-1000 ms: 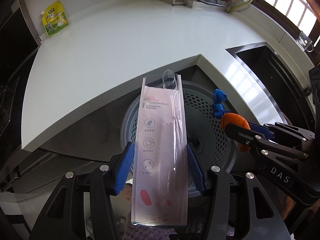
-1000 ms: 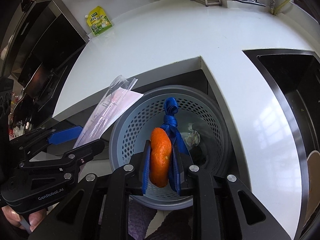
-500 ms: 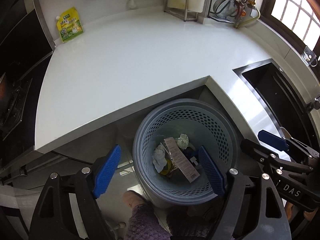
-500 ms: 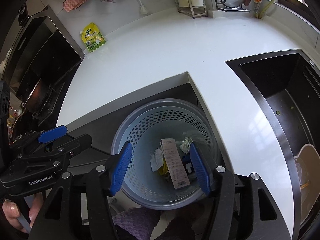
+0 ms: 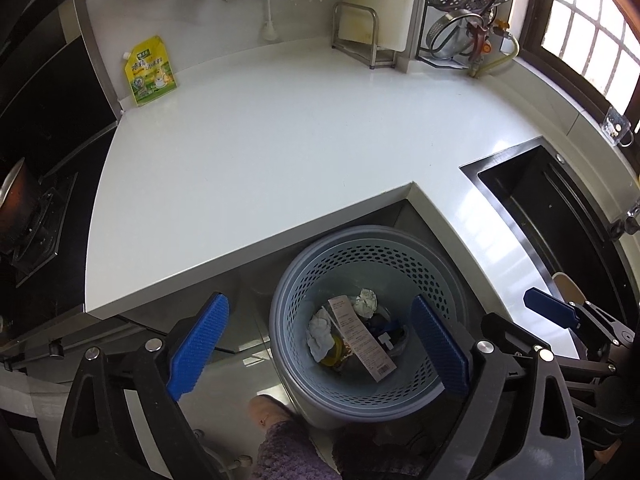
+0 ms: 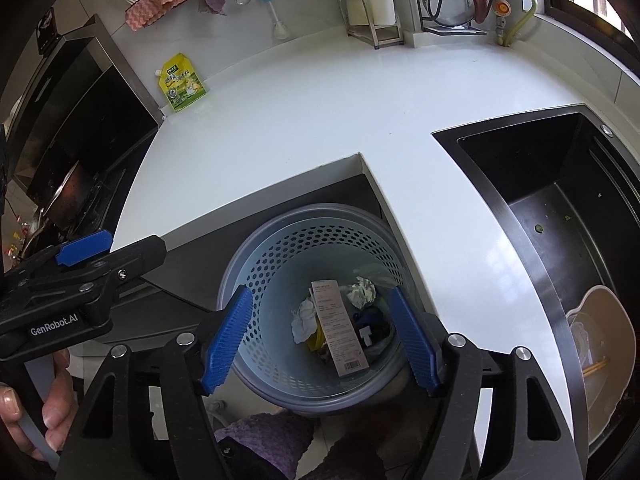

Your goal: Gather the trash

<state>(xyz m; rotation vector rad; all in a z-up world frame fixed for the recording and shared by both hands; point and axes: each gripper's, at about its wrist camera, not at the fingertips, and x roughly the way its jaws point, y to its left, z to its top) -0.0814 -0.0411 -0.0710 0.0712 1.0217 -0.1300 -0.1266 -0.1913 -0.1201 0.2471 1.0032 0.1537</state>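
A grey perforated trash basket (image 5: 360, 252) stands on the floor in the counter's inner corner; it also shows in the right wrist view (image 6: 288, 248). Inside lie a long paper package (image 5: 362, 336), crumpled white tissue (image 5: 320, 332) and other scraps. My left gripper (image 5: 320, 348) is open and empty above the basket's near side. My right gripper (image 6: 320, 340) is open and empty above the basket too. A yellow-green pouch (image 5: 150, 70) leans against the wall on the white counter (image 5: 280, 152), far from both grippers; it also shows in the right wrist view (image 6: 182, 82).
A black sink (image 6: 560, 208) is set into the counter at the right, with a beige dish (image 6: 600, 340) in it. A stove with a pan (image 5: 16, 204) lies left. A metal rack (image 5: 360, 36) and utensils stand along the back wall.
Both grippers opened and dropped what they held: the left let go of the long package, the right the orange piece with blue ribbon. Both then rose higher above the basket.
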